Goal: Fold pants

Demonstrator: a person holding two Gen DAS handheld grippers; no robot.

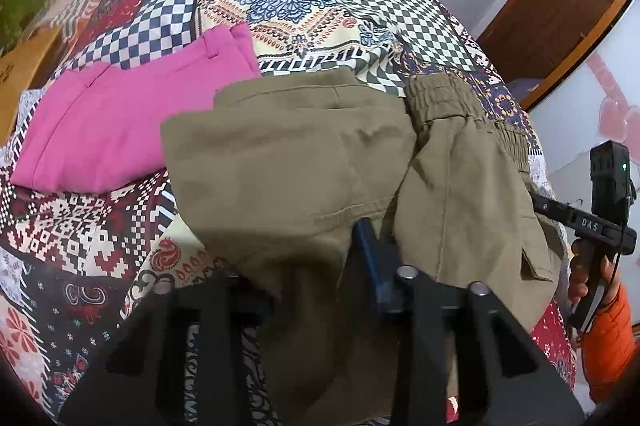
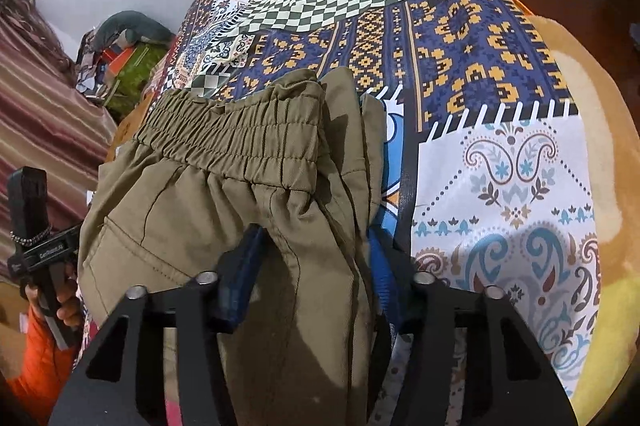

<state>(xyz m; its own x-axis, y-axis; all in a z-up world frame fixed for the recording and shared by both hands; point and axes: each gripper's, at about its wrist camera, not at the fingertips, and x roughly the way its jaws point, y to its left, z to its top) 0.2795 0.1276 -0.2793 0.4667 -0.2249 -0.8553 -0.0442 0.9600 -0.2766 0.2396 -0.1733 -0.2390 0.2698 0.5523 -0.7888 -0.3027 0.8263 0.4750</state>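
Both your grippers, left (image 1: 320, 266) and right (image 2: 312, 258), have fingers clenched on the khaki cotton elastic-waist pants (image 1: 288, 161) (bunched between them), ready to fold.

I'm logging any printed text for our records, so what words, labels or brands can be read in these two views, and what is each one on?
"DAS": white letters on the black bar of the right tool, seen from the left wrist view.
White lettering on the black bar of the left tool, seen from the right wrist view: too blurred to read with confidence.
Dark handwriting on the cardboard box at the left edge: cut off and unreadable.
No readable text on the khaki pants, pink pants or patterned bedspread.
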